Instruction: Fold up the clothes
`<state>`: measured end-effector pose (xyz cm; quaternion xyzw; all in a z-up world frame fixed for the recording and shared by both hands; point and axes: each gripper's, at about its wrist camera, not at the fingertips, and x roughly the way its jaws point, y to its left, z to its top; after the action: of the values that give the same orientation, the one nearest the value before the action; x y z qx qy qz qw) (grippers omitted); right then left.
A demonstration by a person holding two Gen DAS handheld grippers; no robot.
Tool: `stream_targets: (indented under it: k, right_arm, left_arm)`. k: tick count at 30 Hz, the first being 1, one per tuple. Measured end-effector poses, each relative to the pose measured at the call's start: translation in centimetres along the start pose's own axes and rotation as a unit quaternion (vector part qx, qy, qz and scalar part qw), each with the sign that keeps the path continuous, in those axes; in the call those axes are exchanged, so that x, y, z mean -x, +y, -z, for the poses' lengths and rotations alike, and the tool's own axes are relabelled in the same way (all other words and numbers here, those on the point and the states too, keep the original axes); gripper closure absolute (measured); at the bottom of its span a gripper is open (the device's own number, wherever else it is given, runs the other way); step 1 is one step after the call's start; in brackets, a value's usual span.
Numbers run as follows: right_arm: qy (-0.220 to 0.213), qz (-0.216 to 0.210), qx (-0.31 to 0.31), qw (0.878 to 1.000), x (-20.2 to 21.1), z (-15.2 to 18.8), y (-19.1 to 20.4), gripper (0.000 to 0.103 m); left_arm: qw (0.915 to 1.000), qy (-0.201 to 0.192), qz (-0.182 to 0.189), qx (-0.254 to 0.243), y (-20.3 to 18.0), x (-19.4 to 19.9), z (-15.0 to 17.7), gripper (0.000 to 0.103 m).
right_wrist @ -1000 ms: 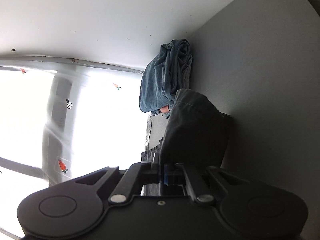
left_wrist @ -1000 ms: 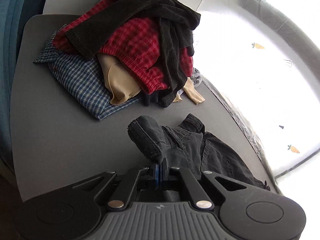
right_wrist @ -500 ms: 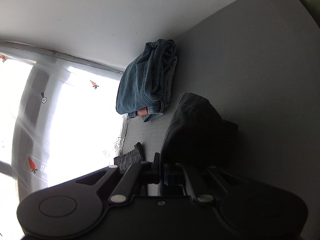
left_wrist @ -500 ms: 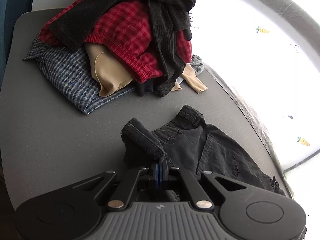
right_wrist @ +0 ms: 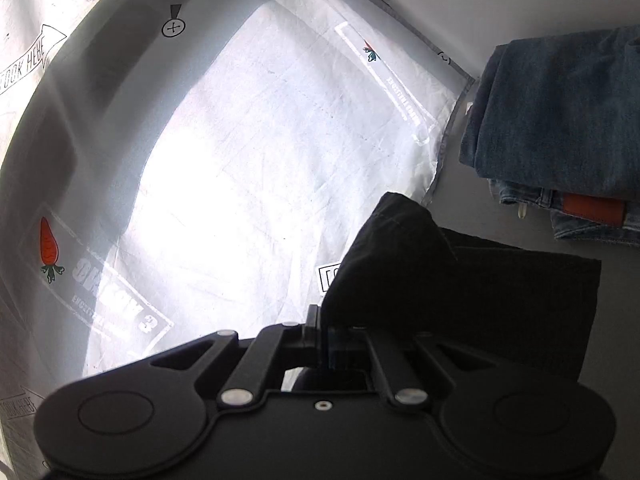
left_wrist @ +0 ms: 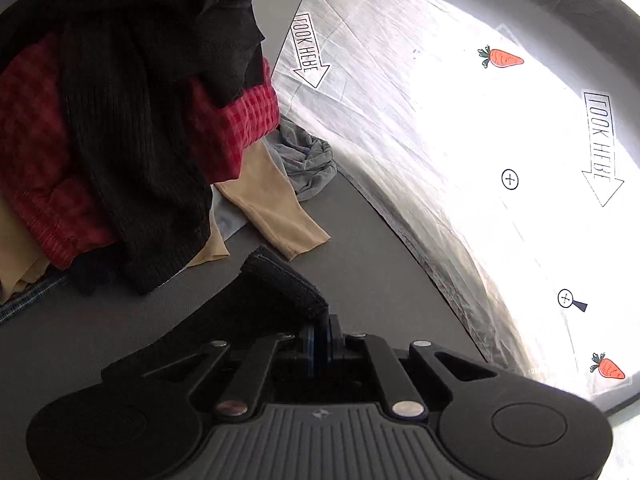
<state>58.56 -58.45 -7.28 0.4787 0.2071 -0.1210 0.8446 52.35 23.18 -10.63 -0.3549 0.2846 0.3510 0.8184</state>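
Note:
A black pair of trousers lies on the grey table, its stitched waistband raised at my left gripper. That gripper's jaws are opening, with the waistband edge still pinched between the blue pads. In the right wrist view my right gripper is shut on another part of the same black trousers, which fold over in a dark flap to the right of the fingers. Beneath both grippers the rest of the cloth is hidden.
A heap of clothes, black knit over red check and beige, sits close on the left. Folded blue jeans lie at the upper right. A bright white sheet printed with carrots runs along the table's edge.
Both grippers swept across the table toward the white sheet, carrying the black trousers. The heap now looms close in the left view. The right view rolled, putting the jeans at upper right.

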Motion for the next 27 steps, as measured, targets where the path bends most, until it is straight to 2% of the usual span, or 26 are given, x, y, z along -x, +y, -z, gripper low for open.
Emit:
stream_targets:
  k: [1,2,3,5,7,8,10,12,13,15,18,20,21,23,25,27]
  right_arm:
    - [0.027,0.011,0.033,0.999,-3.8,0.2,1.4,0.09]
    - [0.053,0.03,0.061,0.996,-7.7,0.5,2.7,0.072]
    - [0.071,0.062,0.076,0.993,-11.2,1.4,3.5,0.067]
    - [0.076,0.083,0.108,0.988,-14.7,3.7,4.3,0.067]
    - [0.074,0.077,0.129,0.986,-15.3,6.1,4.3,0.065]
    - [0.073,0.075,0.14,0.985,-15.5,7.1,4.2,0.059]
    - [0.075,0.081,0.17,0.979,-14.9,9.1,3.5,0.058]
    - [0.076,0.1,0.197,0.972,-13.7,10.9,2.7,0.058]
    - [0.073,0.112,0.207,0.969,-13.0,11.5,2.2,0.058]
    - [0.06,0.136,0.214,0.965,-11.3,11.9,0.7,0.057]
    - [0.041,0.164,0.2,0.965,-8.0,12.0,-2.2,0.056]
    - [0.034,0.181,0.188,0.965,-6.3,12.0,-4.2,0.056]
    - [0.031,0.188,0.182,0.965,-5.5,11.9,-5.2,0.056]
    - [0.028,0.188,0.175,0.966,-4.3,11.7,-6.7,0.056]
    - [0.023,0.177,0.184,0.967,-3.8,11.5,-7.7,0.06]
    - [0.02,0.167,0.205,0.964,-4.0,11.3,-8.2,0.065]
  left_arm:
    - [0.9997,0.016,-0.018,0.0,-0.6,-2.0,-0.1,0.087]
    - [0.9989,0.031,-0.035,0.001,-1.2,-4.0,-0.2,0.084]
    - [0.9989,0.03,-0.035,0.006,-1.6,-4.9,0.1,0.079]
    - [0.9996,0.015,-0.023,0.001,-2.4,-5.5,0.7,0.073]
    - [0.999,-0.009,-0.012,-0.042,-3.4,-4.6,1.7,0.061]
    - [0.9975,-0.013,-0.014,-0.068,-3.9,-4.3,2.1,0.052]
    - [0.9934,-0.008,-0.01,-0.114,-5.0,-3.8,3.1,0.05]
    - [0.987,0.012,0.01,-0.16,-6.4,-3.2,4.5,0.049]
    - [0.9828,0.02,0.023,-0.182,-7.2,-2.5,5.5,0.049]
    - [0.9735,0.039,0.051,-0.22,-8.6,-1.9,7.3,0.041]
    - [0.9585,0.078,0.08,-0.262,-10.6,-1.8,10.6,0.039]
    - [0.9468,0.098,0.079,-0.296,-11.7,-2.1,12.7,0.038]
    - [0.9406,0.101,0.074,-0.315,-12.3,-2.3,13.7,0.033]
    - [0.9268,0.096,0.051,-0.359,-13.2,-2.8,15.6,0.029]
    - [0.9187,0.092,0.038,-0.382,-13.6,-3.3,16.5,0.028]
    - [0.92,0.106,0.03,-0.376,-13.6,-4.0,16.4,0.026]
